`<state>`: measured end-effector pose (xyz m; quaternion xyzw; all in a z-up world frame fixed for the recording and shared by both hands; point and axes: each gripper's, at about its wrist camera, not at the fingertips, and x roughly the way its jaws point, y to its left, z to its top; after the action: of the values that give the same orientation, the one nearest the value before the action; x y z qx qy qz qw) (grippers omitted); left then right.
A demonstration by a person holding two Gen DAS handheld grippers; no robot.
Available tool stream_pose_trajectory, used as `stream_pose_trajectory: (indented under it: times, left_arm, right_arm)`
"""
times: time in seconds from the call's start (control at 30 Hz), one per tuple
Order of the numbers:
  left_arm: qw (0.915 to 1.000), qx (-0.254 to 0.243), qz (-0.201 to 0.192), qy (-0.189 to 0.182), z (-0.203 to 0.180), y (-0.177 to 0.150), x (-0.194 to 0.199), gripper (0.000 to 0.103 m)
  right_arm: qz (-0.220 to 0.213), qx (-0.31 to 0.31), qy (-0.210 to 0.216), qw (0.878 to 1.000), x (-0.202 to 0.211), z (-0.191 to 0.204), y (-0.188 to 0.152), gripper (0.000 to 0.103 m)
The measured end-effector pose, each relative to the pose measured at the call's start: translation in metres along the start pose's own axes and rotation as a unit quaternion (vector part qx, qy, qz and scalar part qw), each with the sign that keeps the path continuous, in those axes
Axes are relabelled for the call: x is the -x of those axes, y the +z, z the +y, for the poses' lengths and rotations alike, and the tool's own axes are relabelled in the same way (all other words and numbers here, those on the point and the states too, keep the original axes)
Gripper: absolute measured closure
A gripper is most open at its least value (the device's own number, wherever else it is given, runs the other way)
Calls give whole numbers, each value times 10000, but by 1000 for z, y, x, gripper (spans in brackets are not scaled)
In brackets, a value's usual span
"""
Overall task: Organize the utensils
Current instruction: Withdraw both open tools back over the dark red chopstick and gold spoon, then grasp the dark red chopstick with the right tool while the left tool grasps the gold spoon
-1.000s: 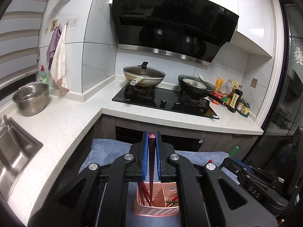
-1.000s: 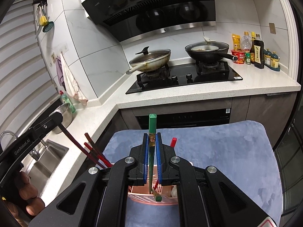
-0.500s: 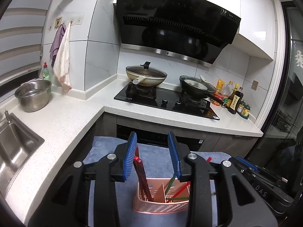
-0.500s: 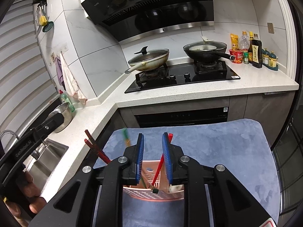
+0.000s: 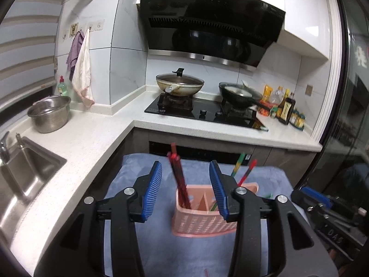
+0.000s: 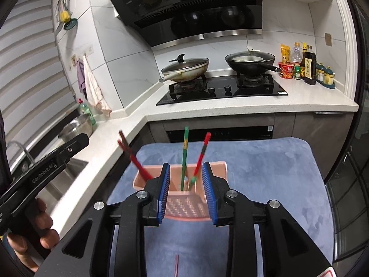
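Note:
A pink slotted utensil basket (image 5: 203,221) (image 6: 184,207) stands on a blue towel (image 5: 138,168). Dark red chopsticks (image 5: 178,177) (image 6: 132,154) lean in its left compartment. A green chopstick (image 6: 185,152) and a red one (image 6: 203,153) stand in the right compartment. My left gripper (image 5: 185,167) hangs just before the basket, its jaws opening, and the pads touch nothing. My right gripper (image 6: 185,168) is level with the basket's near wall. Its jaws are opening too, and the green and red sticks stand free beyond them.
A thin loose chopstick (image 6: 177,265) lies on the towel near me. A white counter wraps round, with a sink (image 5: 23,168) and a steel bowl (image 5: 49,113) to the left. Behind are the stove (image 5: 203,113) with two pans and bottles (image 5: 286,108). A hand (image 6: 43,228) holds the left gripper.
Both grippers were shut on chopsticks, the left on dark red, the right on green. Both have let go, opened and drawn back. The sticks now stand in the basket.

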<state>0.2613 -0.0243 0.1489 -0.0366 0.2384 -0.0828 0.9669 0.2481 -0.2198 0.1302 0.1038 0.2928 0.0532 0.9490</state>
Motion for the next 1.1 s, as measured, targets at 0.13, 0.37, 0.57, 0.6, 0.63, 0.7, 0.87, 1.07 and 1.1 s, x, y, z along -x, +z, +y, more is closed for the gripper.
stream_pose_trajectory:
  times: [0.13,0.37,0.57,0.6,0.63,0.7,0.87,1.07,1.1]
  left_arm:
    - [9999,2,151,-65,2,-23,15,62]
    - [9988,-115,466,-61,1,-76,41,62]
    - [9959,-85,892,83,8,-124,50,61]
    - [9949,-97,997,118,9,-134,51,61]
    - [9941,-96,1070,126,10,-142,52,61]
    - [9921,-62,1246,133,13,-159,53,61]
    - [9872,-6,1581,195,21,-192,57,61]
    - [9827,60,1834,241,28,-220,60,61]
    - [9819,67,1871,268,30,-224,61,61]
  right_arm:
    - [55,173,-98,9998,19,5,-26,73]
    - [348,628,-330,9969,45,21,-90,70]
    - [703,892,-604,9917,54,24,-154,65]
    - [802,847,-579,9915,55,23,-164,65]
    - [888,807,-567,9912,55,21,-172,65]
    - [1061,793,-605,9893,56,21,-193,65]
    - [1432,631,-512,9864,56,21,-232,65]
    - [1709,565,-357,9830,54,31,-264,65]
    - [1744,612,-314,9823,52,35,-269,65]
